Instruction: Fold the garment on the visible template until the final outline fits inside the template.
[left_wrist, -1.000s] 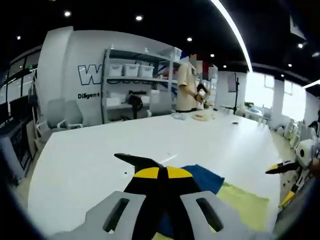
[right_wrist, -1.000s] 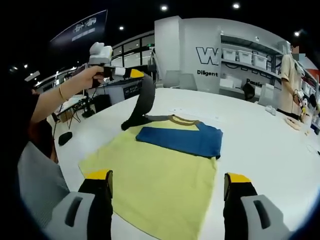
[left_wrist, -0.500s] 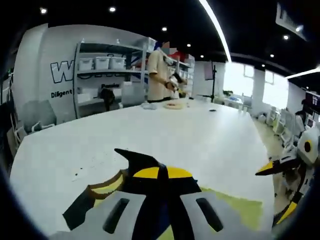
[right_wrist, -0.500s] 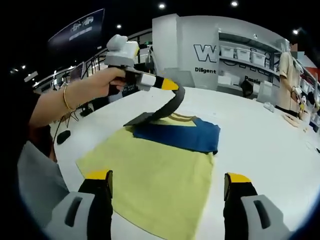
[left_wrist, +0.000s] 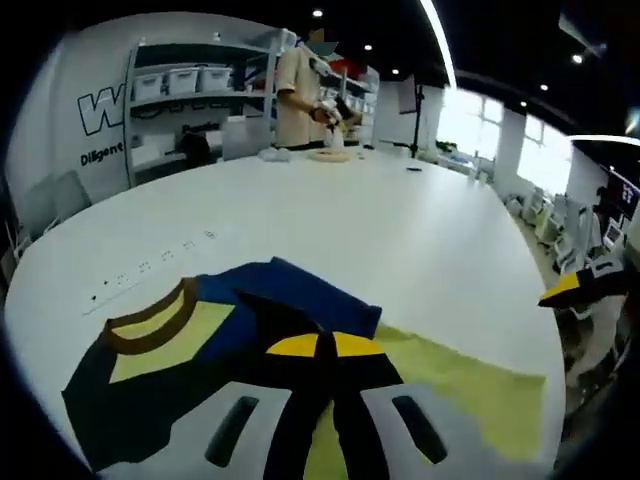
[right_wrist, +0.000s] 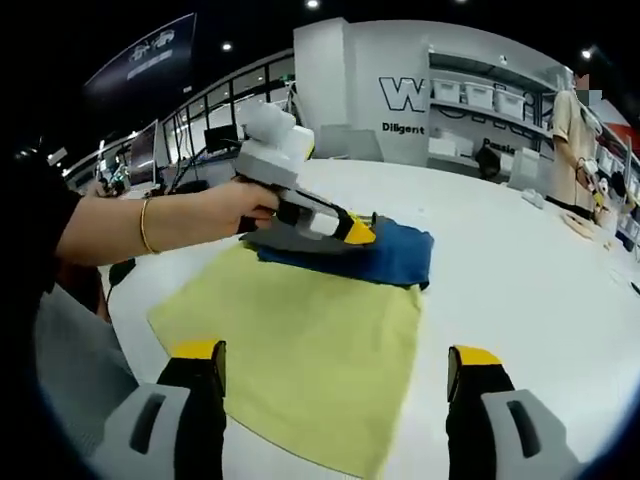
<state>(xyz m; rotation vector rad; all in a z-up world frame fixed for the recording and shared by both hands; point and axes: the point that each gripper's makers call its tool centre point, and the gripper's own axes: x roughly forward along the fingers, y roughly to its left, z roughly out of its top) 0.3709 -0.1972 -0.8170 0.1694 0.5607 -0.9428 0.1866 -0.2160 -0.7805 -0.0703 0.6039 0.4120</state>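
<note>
1. Both views are bright and evenly lit from above: small round ceiling spots (right_wrist: 227, 46) and a long light strip (left_wrist: 438, 40) shine against a dark ceiling.
2. Daylight glares through the far windows (left_wrist: 478, 128), washing them out.
3. The white table (left_wrist: 400, 230) reflects light softly; shadows on it are faint.
4. Fisheye distortion bends the shelving (left_wrist: 180, 110) and table edge.
5. The left gripper (left_wrist: 318, 345) looks soft, slightly blurred up close.
</note>
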